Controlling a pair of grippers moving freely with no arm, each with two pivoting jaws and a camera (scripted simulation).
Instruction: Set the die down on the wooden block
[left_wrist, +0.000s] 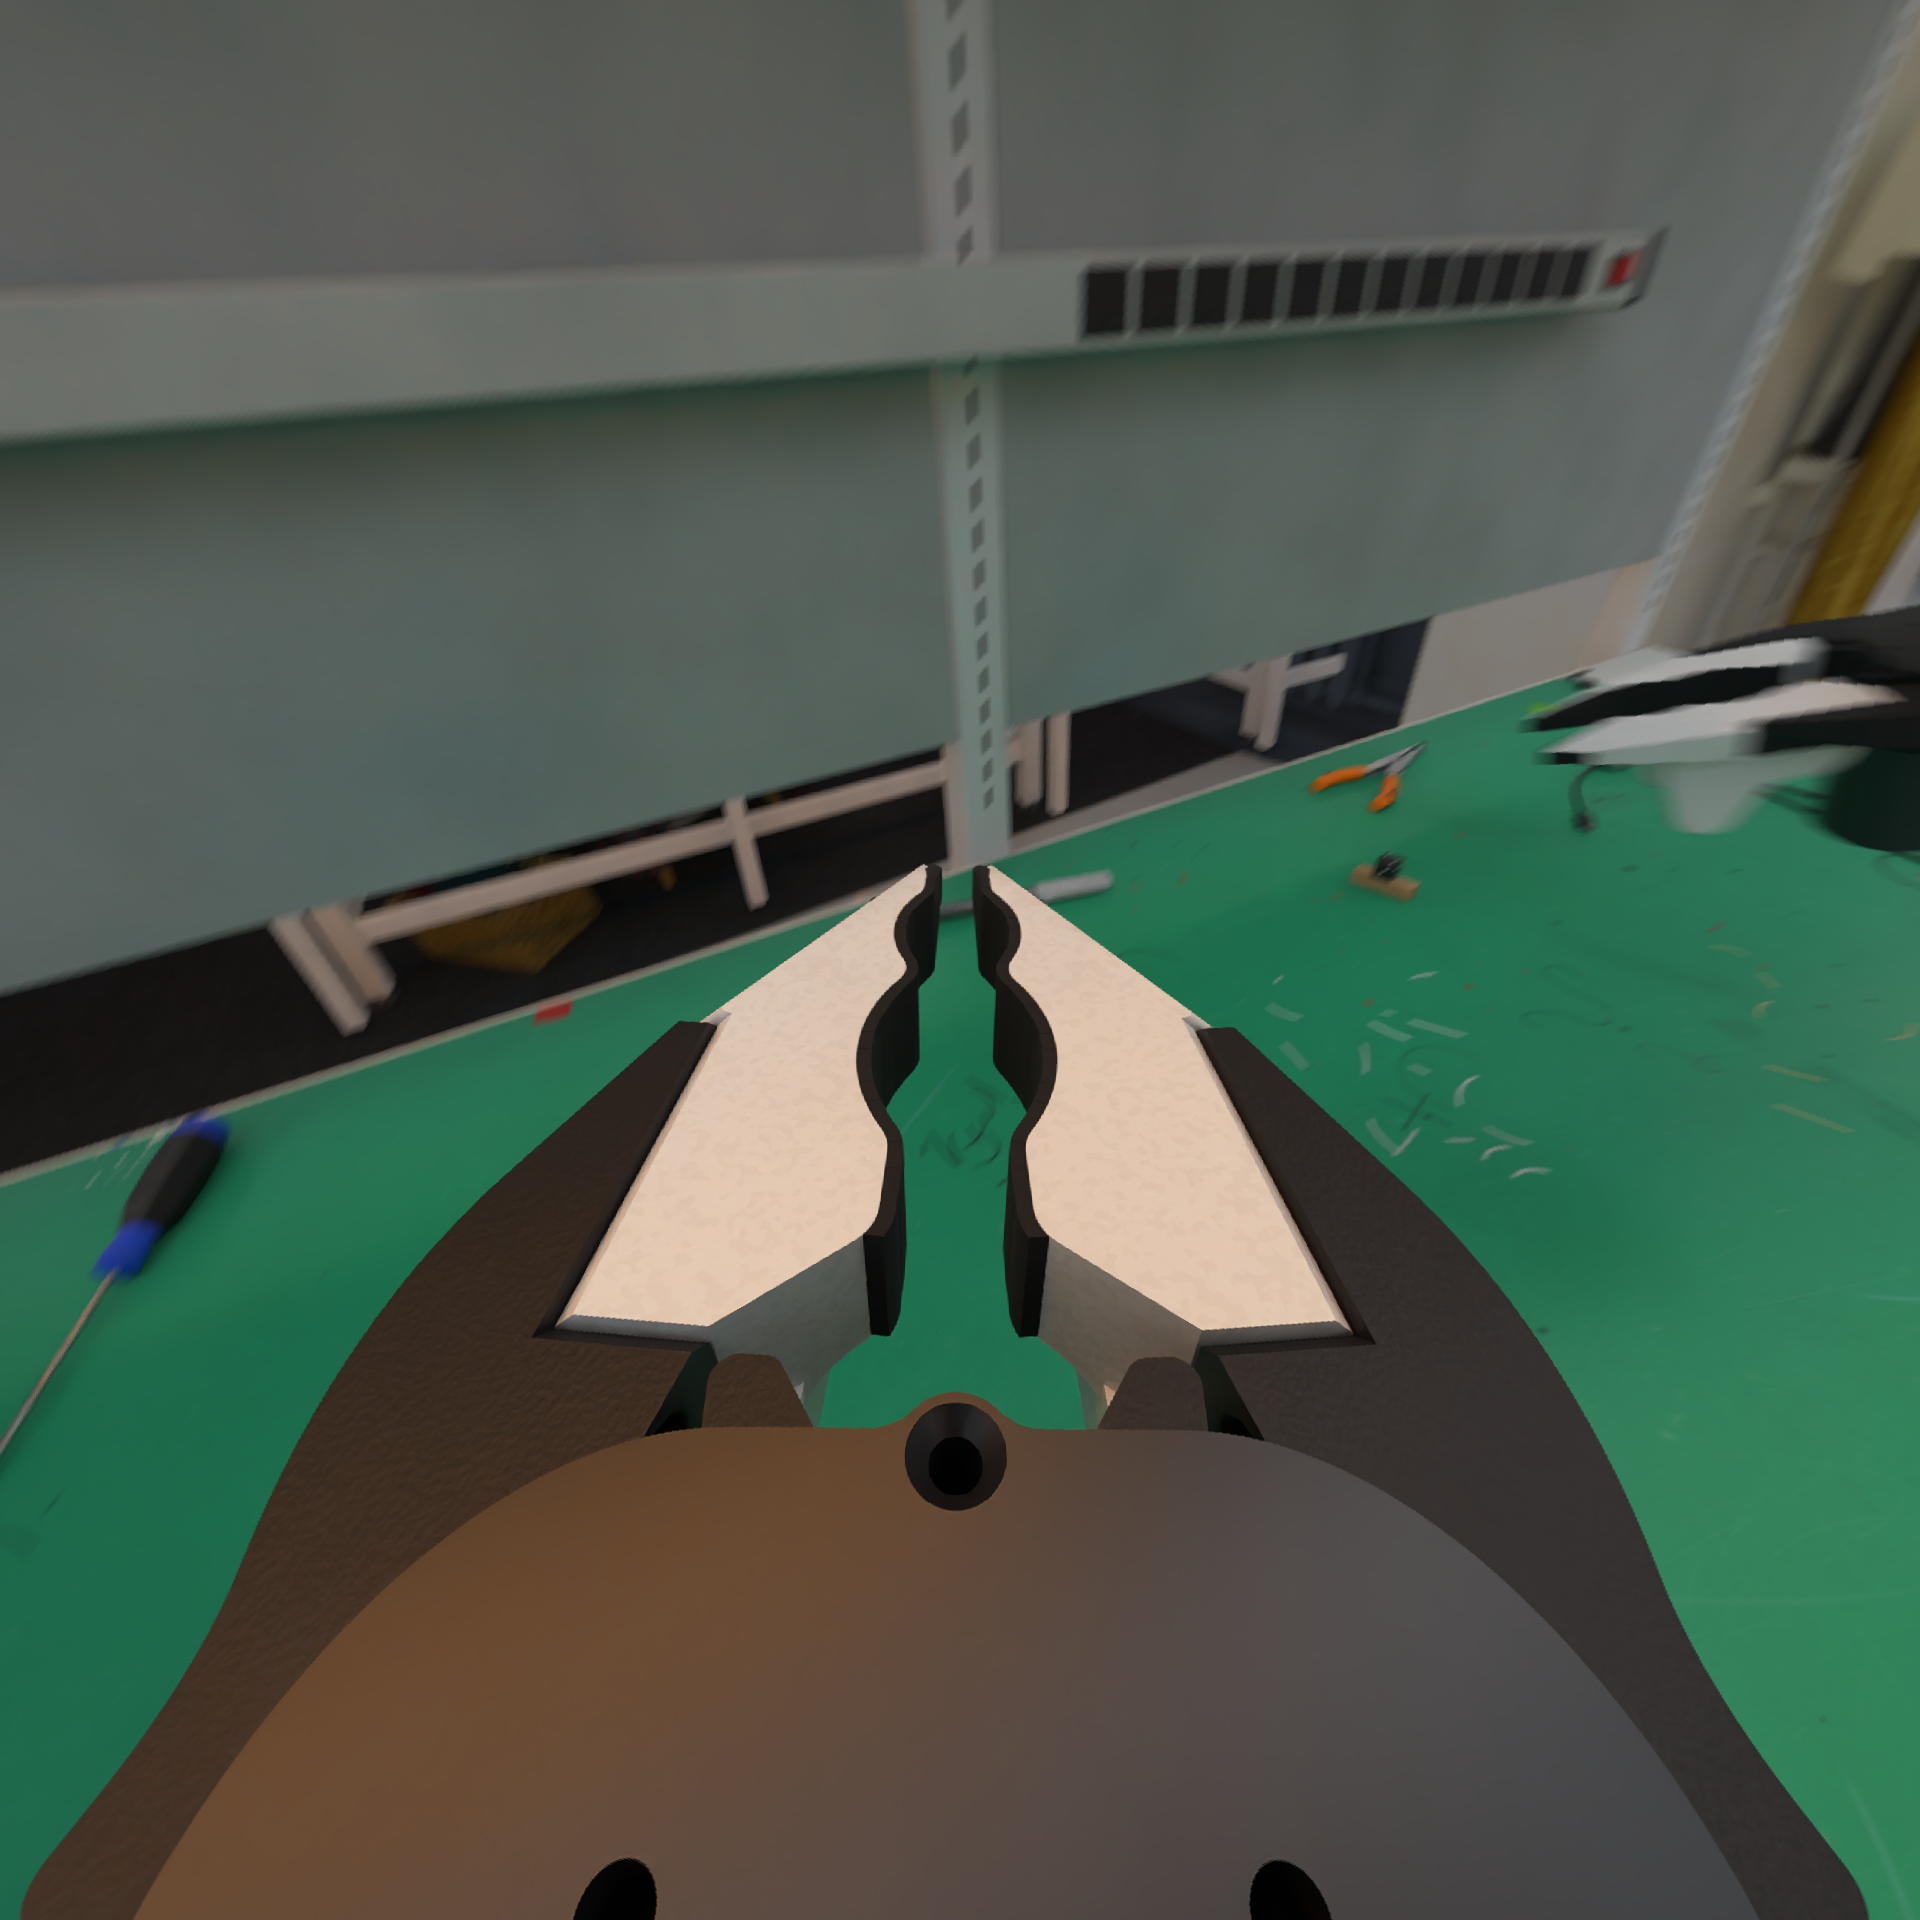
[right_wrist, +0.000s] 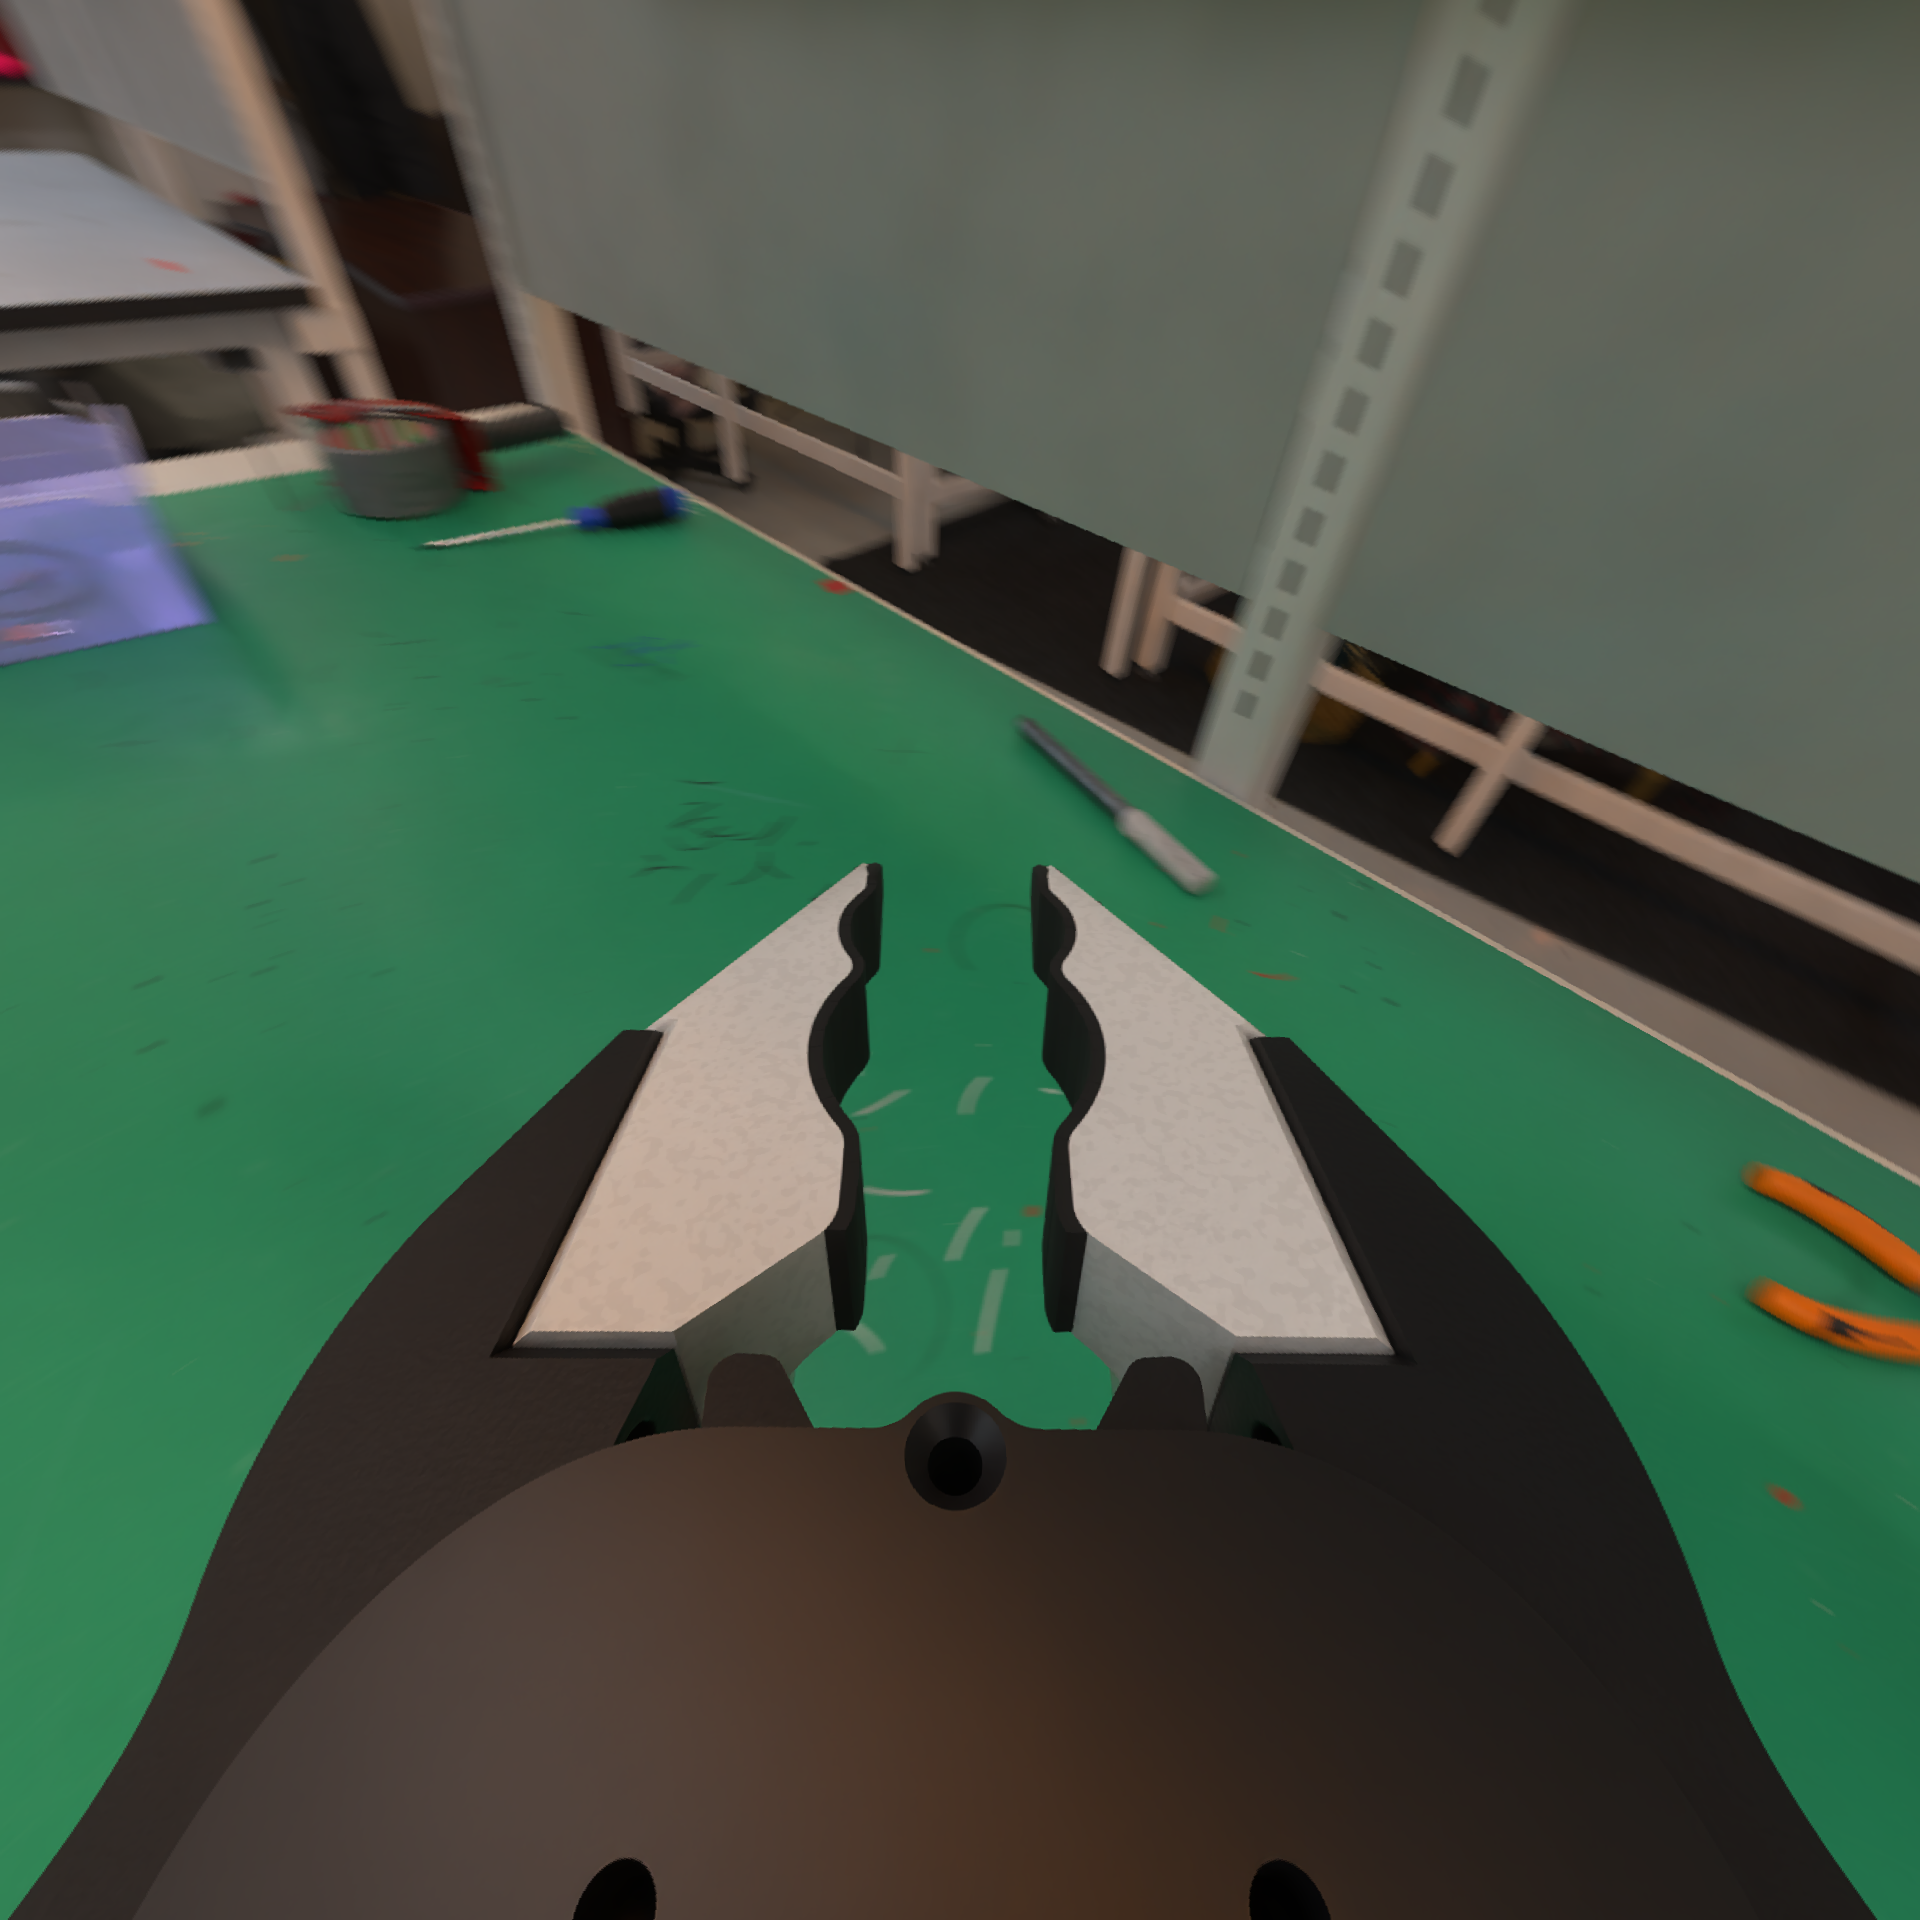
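Observation:
In the left wrist view a small wooden block (left_wrist: 1392, 886) lies far off on the green mat, to the right of my fingertips. A small dark die (left_wrist: 1388, 863) sits on top of it. My left gripper (left_wrist: 956, 883) is shut and empty, held above the mat and well short of the block. My right gripper (right_wrist: 956, 883) is open by a narrow gap and empty, with only the mat between its fingers. It also shows in the left wrist view (left_wrist: 1558, 732), at the right edge beyond the block. The block and die do not show in the right wrist view.
A blue and black screwdriver (left_wrist: 156, 1205) (right_wrist: 623, 511) lies at the left. Orange pliers (left_wrist: 1366, 779) (right_wrist: 1839, 1278) and a grey chisel (right_wrist: 1117, 805) lie near the table's far edge (right_wrist: 1299, 831). A grey tape roll (right_wrist: 390, 468) and a purple box (right_wrist: 83, 530) stand far left.

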